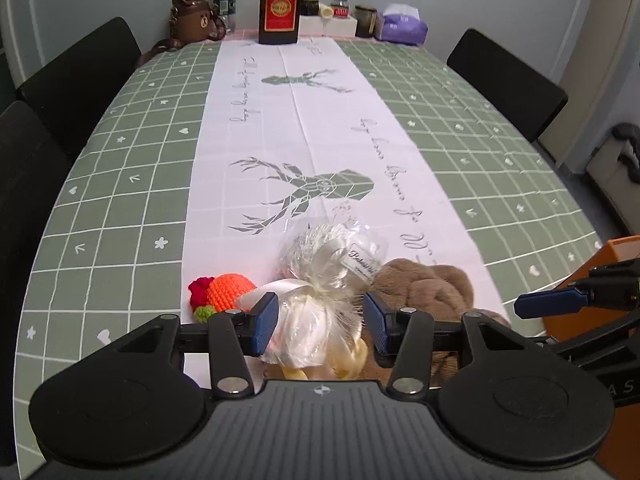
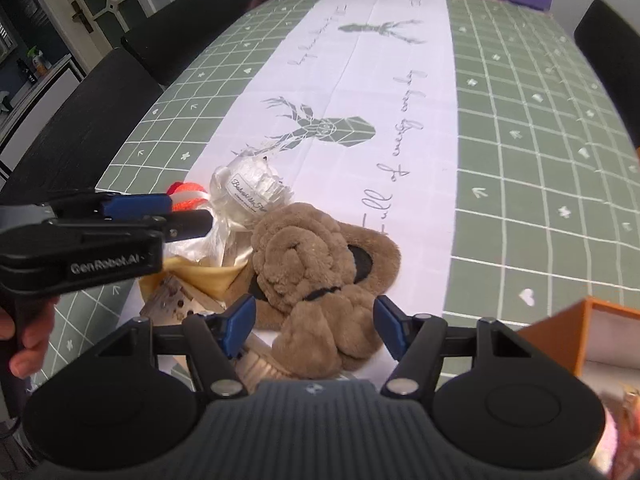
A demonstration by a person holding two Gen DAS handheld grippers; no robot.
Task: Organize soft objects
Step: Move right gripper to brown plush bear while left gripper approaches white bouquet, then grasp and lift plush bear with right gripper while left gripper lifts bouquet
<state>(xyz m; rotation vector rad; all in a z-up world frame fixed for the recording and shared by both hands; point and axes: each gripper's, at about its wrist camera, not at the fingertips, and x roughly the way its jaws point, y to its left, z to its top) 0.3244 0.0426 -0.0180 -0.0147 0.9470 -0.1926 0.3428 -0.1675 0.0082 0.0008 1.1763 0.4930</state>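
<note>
A clear cellophane bag with a white soft item and ribbon (image 1: 320,300) lies on the white runner; it also shows in the right wrist view (image 2: 250,192). My left gripper (image 1: 320,326) is open, its jaws on either side of the bag's lower part. A brown plush toy (image 1: 424,292) lies right of the bag. My right gripper (image 2: 316,330) is open around the near end of the brown plush (image 2: 316,272). An orange and red crochet toy (image 1: 224,294) lies left of the bag. A yellow soft item (image 2: 208,274) lies under the pile.
An orange box (image 2: 580,332) stands at the near right; it shows in the left wrist view too (image 1: 600,280). Black chairs (image 1: 76,76) line both table sides. A brown bottle (image 1: 280,4), jars, a bear bag (image 1: 192,12) and a purple tissue pack (image 1: 402,24) stand at the far end.
</note>
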